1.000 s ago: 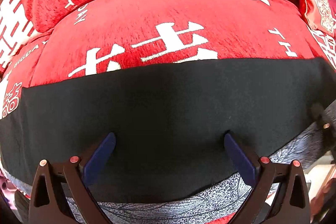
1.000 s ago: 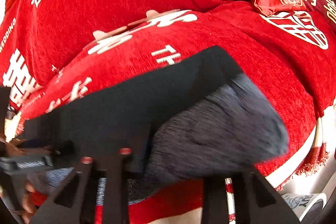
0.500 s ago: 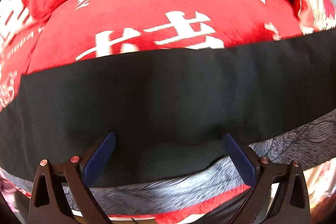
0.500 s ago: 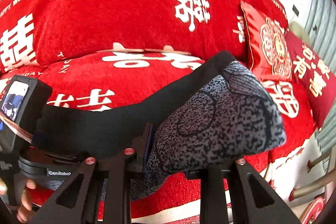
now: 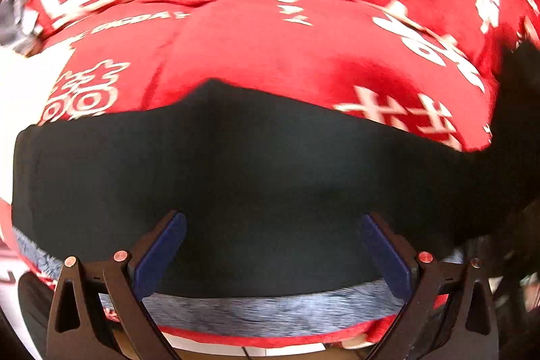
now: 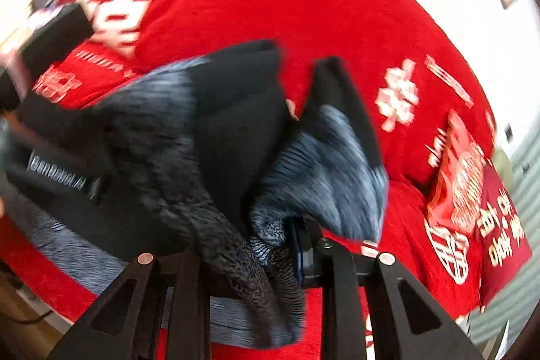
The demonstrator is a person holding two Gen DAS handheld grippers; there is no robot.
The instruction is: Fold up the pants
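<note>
Right now I see the pants, black with a grey patterned lining, bunched up ahead of my right gripper, whose fingers are pinched on a twisted fold of the cloth. Under my left gripper the same pants lie spread as a black band, the blue pads standing wide apart over it, gripping nothing. Beyond lies the red sofa cover with white characters, a red cushion far to my right.
</note>
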